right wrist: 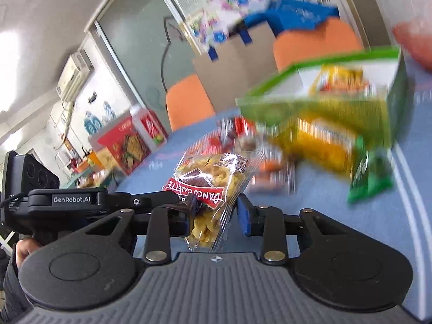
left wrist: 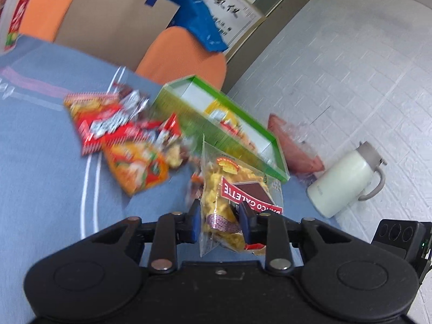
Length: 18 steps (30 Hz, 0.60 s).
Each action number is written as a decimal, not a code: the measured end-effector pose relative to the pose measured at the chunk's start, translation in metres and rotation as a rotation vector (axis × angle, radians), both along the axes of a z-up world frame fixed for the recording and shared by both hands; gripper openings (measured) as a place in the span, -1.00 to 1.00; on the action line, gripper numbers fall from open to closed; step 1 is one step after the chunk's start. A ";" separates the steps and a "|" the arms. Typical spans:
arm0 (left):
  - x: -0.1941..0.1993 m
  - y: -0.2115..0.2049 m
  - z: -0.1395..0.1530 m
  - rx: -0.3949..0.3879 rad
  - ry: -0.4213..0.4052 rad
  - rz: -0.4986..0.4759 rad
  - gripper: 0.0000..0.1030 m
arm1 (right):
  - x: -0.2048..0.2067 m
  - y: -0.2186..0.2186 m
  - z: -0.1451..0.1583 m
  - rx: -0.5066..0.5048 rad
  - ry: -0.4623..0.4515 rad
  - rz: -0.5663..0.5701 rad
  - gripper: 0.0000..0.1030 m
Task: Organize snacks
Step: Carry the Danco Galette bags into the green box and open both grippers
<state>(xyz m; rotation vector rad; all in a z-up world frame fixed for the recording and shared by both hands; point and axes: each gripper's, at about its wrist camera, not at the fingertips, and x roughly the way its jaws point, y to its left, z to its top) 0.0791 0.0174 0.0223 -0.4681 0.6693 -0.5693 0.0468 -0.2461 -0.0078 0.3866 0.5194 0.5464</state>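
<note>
A clear packet of yellow snacks with a red "Danco Galette" label (left wrist: 235,186) stands upright between the blue pads of my left gripper (left wrist: 220,221), which is shut on it. My right gripper (right wrist: 216,214) is shut on a second packet of the same kind (right wrist: 213,178), held tilted above the table. Behind both grippers stands a green open-topped box (left wrist: 189,116) (right wrist: 310,102) with a yellow packet (left wrist: 224,116) inside. Red and orange snack packets (left wrist: 121,132) lie in a loose pile left of the box. A yellow and green packet (right wrist: 332,145) lies in front of it.
The blue tablecloth (left wrist: 40,148) covers the table. A white jug (left wrist: 345,181) and a pink bag (left wrist: 297,145) sit by the right edge near the wall. Orange chairs (left wrist: 186,56) and cardboard (left wrist: 108,27) stand behind the table. Red boxes (right wrist: 129,140) sit at the far left.
</note>
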 end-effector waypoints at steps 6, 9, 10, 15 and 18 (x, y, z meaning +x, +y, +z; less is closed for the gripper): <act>0.045 -0.019 0.038 -0.008 -0.081 -0.004 -0.18 | 0.029 -0.007 0.036 -0.021 -0.122 -0.059 0.12; 0.077 -0.024 0.052 -0.035 -0.078 -0.007 -0.14 | 0.050 -0.011 0.049 -0.019 -0.171 -0.095 0.11; 0.086 -0.027 0.056 -0.036 -0.078 -0.004 -0.13 | 0.057 -0.013 0.053 -0.022 -0.186 -0.104 0.11; 0.128 -0.045 0.062 0.000 -0.100 -0.011 -0.11 | 0.096 -0.024 0.058 -0.026 -0.221 -0.134 0.11; 0.154 -0.057 0.056 0.007 -0.089 -0.027 -0.10 | 0.115 -0.034 0.054 -0.023 -0.213 -0.154 0.11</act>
